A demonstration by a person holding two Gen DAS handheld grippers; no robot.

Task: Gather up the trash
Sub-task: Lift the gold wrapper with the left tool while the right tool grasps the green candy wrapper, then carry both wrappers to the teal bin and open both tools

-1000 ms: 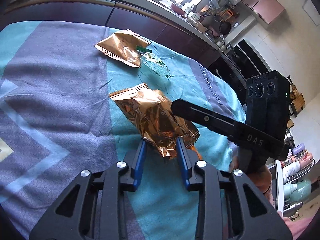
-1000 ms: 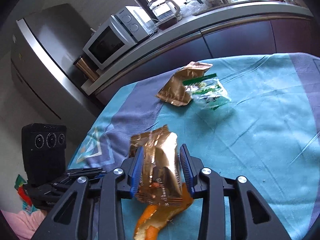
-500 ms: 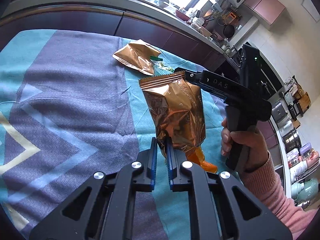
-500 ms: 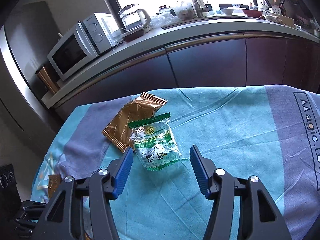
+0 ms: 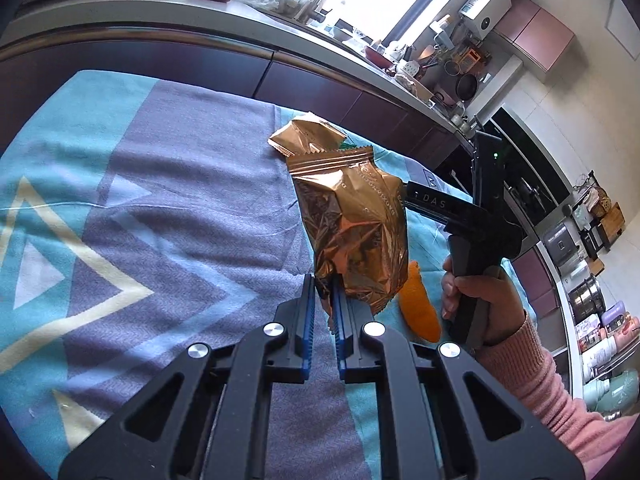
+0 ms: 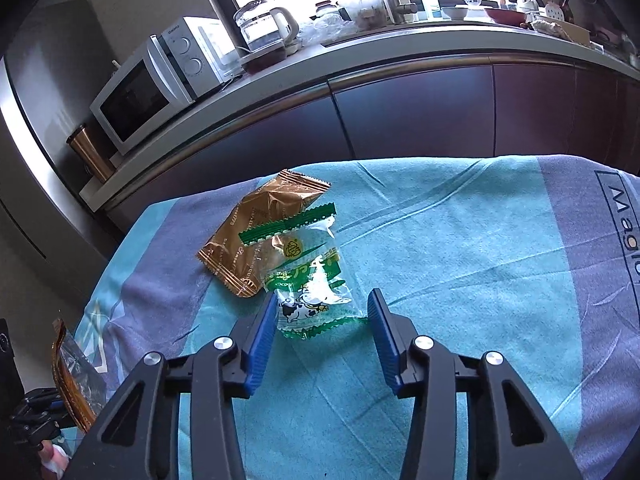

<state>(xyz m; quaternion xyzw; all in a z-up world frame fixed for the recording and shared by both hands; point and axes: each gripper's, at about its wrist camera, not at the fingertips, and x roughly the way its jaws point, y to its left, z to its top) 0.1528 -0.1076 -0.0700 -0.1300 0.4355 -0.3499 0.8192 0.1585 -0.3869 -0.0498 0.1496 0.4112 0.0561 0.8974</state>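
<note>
While your left gripper (image 5: 323, 300) stays clenched on the foil bag (image 5: 354, 232), keep narrowing the right gripper (image 6: 322, 334), jaws closing but not yet touching, squarely across the green wrapper (image 6: 308, 280) lying on the table (image 6: 460, 280), avoiding the cloth.

Crinkled glossy foil wrapper (image 5: 352, 232), clear shiny plastic packet (image 6: 310, 280), matt woven cloth (image 6: 460, 248).

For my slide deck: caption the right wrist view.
Right gripper closing around a green-and-clear wrapper lying on the teal cloth, partly over a gold wrapper.
</note>
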